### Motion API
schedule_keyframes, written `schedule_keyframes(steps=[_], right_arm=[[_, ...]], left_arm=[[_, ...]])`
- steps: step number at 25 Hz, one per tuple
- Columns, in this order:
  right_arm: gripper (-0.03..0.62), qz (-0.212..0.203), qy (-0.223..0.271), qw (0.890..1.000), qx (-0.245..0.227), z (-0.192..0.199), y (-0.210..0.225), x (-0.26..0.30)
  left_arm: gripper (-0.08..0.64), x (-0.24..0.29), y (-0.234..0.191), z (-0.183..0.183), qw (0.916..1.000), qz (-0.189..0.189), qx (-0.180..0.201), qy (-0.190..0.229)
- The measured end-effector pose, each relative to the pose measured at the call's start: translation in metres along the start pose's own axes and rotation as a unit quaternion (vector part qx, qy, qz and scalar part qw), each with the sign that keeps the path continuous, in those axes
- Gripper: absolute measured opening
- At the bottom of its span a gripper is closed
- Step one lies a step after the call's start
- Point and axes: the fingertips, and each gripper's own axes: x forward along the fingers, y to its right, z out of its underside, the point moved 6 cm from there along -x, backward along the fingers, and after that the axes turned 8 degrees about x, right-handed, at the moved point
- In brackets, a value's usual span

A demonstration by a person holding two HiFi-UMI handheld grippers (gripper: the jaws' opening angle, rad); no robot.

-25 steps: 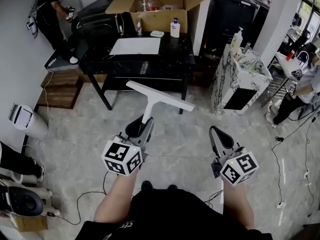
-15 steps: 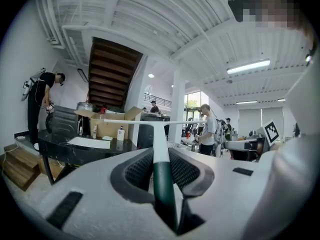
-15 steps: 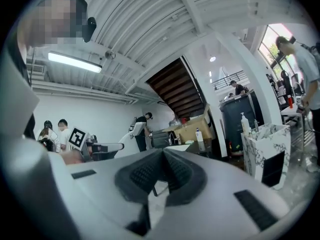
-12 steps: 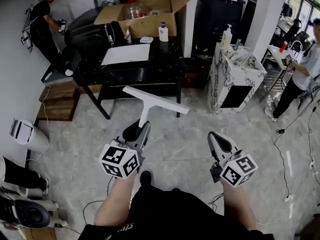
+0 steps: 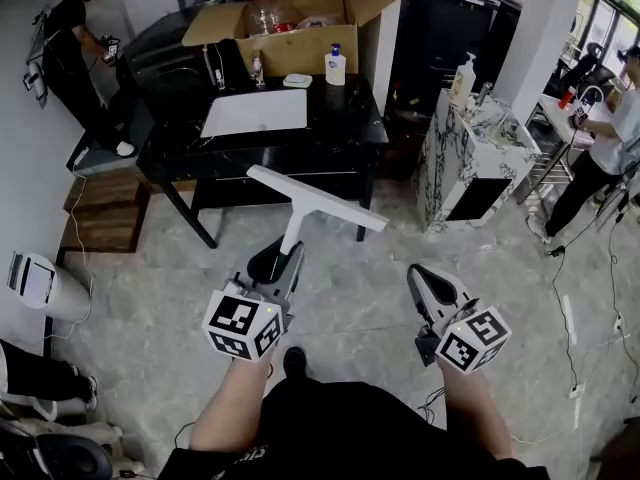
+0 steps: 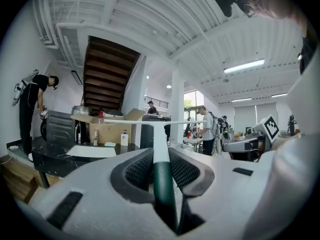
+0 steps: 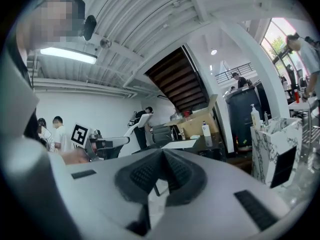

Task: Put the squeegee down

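Note:
The squeegee (image 5: 312, 204) is a white T-shaped tool with a dark green handle. My left gripper (image 5: 289, 260) is shut on that handle and holds it out level above the floor, blade end forward. In the left gripper view the green handle (image 6: 163, 184) lies between the pads and the white blade (image 6: 155, 121) spans across ahead of my left gripper (image 6: 161, 158). My right gripper (image 5: 421, 274) hangs beside it to the right, also level. Its pads meet at the tip with nothing between them in the right gripper view (image 7: 161, 159).
A black table (image 5: 345, 128) stands ahead with a white sheet (image 5: 255, 111), a pump bottle (image 5: 335, 66) and an open cardboard box (image 5: 300, 38). A marble-patterned cabinet (image 5: 480, 158) stands right of it. People stand at far left (image 5: 70, 38) and far right (image 5: 610, 138). Cables lie on the floor.
Both grippers have travelled across the floor with the person, and the table and cabinet sit slightly differently in view. The left grip on the squeegee is unchanged.

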Motion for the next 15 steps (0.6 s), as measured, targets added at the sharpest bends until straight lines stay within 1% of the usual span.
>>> schedule_keyframes(steps=[4, 8, 12, 15], right_arm=[[0.006, 0.015, 0.001, 1.0, 0.005, 0.003, -0.018, 0.06], [0.006, 0.022, -0.001, 1.0, 0.008, 0.005, -0.039, 0.115], [0.006, 0.036, -0.003, 0.999, 0.012, 0.012, -0.051, 0.148], [0.006, 0.047, -0.007, 0.999, 0.017, 0.018, -0.052, 0.164]], left_arm=[[0.1, 0.007, -0.055, 0.007, 0.9997, 0.021, 0.01, -0.001], [0.1, 0.015, -0.105, 0.014, 0.9991, 0.042, 0.007, -0.003], [0.101, 0.019, -0.139, 0.024, 0.9981, 0.061, 0.002, -0.008], [0.1, 0.023, -0.157, 0.029, 0.9976, 0.068, 0.0, -0.007]])
